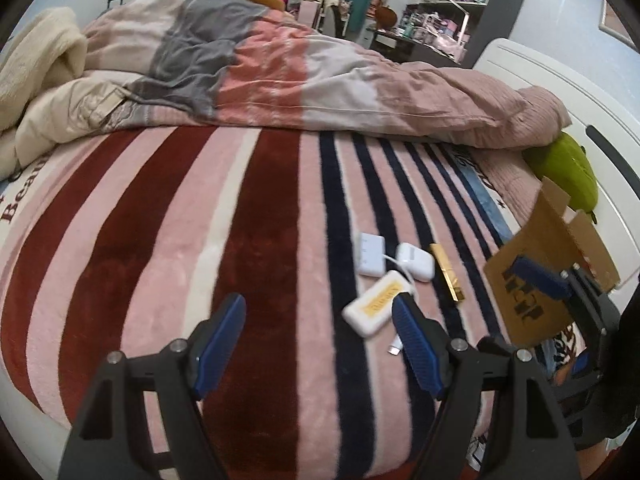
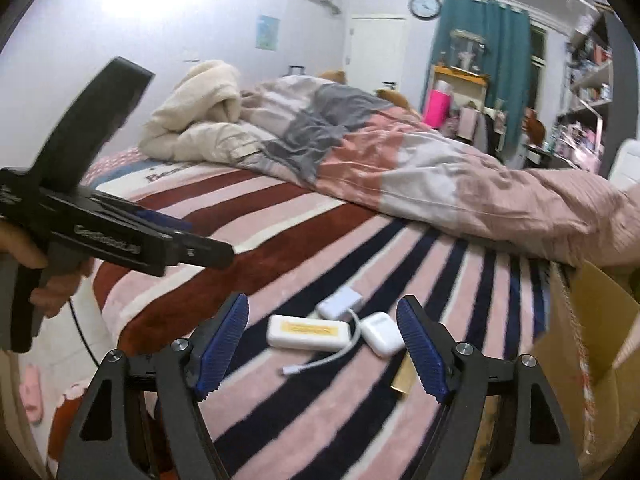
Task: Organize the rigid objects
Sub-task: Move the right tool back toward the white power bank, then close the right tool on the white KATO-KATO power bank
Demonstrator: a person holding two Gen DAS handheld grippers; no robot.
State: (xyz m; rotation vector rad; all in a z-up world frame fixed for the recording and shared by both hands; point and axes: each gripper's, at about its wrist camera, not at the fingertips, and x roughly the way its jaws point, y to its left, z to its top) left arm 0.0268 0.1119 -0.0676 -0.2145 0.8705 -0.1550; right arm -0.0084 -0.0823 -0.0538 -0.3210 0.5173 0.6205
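white case (image 2: pixel 307 333): rigid, light, slick; take across short sides
earbud case (image 2: pixel 382 333): small, rounded, slippery
bed (image 2: pixel 280 224): soft, gives underneath
left hand-held gripper (image 1: pixel 320 330): released, empty
right hand-held gripper (image 2: pixel 323 334): released, empty

Four small things lie close together on the striped blanket. A white flat case with a yellow label (image 2: pixel 307 332) lies flat. Beside it are a white adapter (image 2: pixel 340 302) with a thin cable, a white earbud case (image 2: pixel 382 334), closed, and a gold bar (image 1: pixel 447 272). A brown cardboard box (image 1: pixel 550 276) stands open nearby.
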